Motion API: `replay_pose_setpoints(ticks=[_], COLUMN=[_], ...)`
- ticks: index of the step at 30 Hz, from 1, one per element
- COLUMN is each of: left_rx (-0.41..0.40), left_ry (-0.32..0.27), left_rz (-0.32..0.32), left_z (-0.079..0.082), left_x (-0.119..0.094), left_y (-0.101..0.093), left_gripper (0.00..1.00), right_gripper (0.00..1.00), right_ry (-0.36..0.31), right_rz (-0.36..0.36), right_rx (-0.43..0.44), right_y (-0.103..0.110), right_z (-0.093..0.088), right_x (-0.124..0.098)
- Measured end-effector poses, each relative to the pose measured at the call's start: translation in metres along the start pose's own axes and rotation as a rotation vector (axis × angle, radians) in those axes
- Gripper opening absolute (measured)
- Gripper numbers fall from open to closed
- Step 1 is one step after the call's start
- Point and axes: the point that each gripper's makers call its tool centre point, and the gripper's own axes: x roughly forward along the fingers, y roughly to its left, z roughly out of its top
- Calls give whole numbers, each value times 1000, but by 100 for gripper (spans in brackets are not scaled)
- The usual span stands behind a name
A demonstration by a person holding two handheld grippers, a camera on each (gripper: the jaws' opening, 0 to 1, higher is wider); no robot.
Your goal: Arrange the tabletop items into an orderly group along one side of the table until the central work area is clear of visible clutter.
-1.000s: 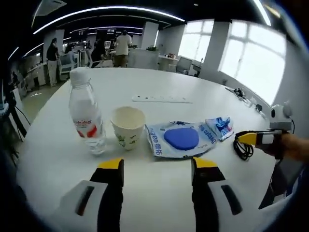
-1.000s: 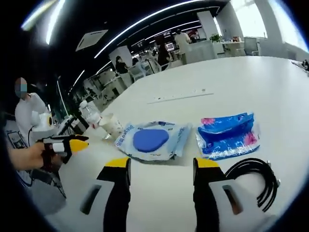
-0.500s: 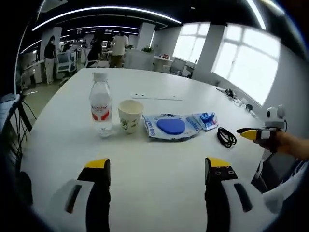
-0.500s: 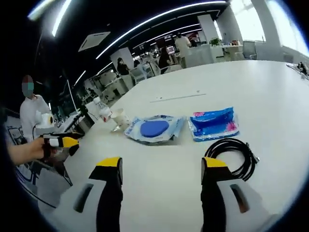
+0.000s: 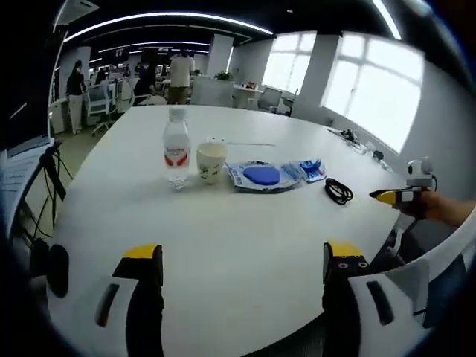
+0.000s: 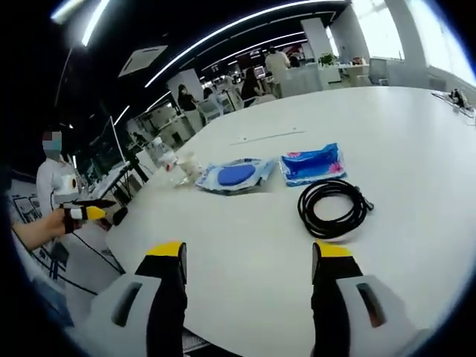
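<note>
A row of items lies across the white table (image 5: 223, 223): a clear water bottle (image 5: 176, 149) with a red label, a paper cup (image 5: 211, 162), a white packet with a blue disc (image 5: 260, 175), a blue tissue packet (image 5: 309, 169) and a coiled black cable (image 5: 338, 191). My left gripper (image 5: 242, 256) hangs open at the table's near edge, well short of them. In the right gripper view the cable (image 6: 332, 198) is nearest, with the tissue packet (image 6: 312, 163), disc packet (image 6: 234, 175), cup (image 6: 186, 165) and bottle (image 6: 167, 160) beyond. My right gripper (image 6: 249, 253) is open and holds nothing.
A long white power strip (image 5: 238, 143) lies behind the row. Small dark items (image 5: 357, 140) sit at the table's far right edge. The other gripper (image 5: 394, 195) is held off the right edge. People stand among desks (image 5: 178, 74) in the background.
Both grippers have drawn back from the row toward the table's edges, so the items look smaller and farther. The left jaws stand wider apart. The items have not moved.
</note>
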Motion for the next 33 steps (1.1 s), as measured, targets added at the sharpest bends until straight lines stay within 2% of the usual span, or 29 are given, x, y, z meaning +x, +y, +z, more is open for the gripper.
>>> replay_pose_setpoints(ticks=[3,6,9,16,18,19,22,24,27,29,33], left_rx=[-5,-53,-66,-12,24,93,162,186,168,137,60], left_ry=[2,-35,-43,-20,-11,3,8,-7,-35,-60,-110], left_rz=[-1,-5,-6,7,21,44,73,90,105,119,135], left_z=[-6,-5,-6,-16,-20,-25,-32,-34,-34,-34,-38], left_x=[-9,-13,-13,-12,-13,-14,-15,-17,-19,-20,-24], left_y=[2,2,0,-2,-2,-2,-6,-13,-4,-1,6], left_gripper=[91,91,94,94,93,92,85,81,80,82,99], right_gripper=[68,67,67,67,67,67,66,66,66,66,66], right_ry=[-14,-24,-25,-25,-24,-22,-24,-26,-28,-26,-22], right_rz=[-11,-14,-20,-27,-33,-34,-41,-45,-53,-55,-64], right_rx=[25,52,63,70,79,85,105,122,143,155,172], right_y=[0,-1,1,-1,-2,-2,-1,0,1,1,0], right_z=[-3,-4,-5,-8,-11,-13,-18,-21,-25,-27,-30], right_x=[-7,-11,-15,-21,-23,-25,-26,-26,-27,-26,-25])
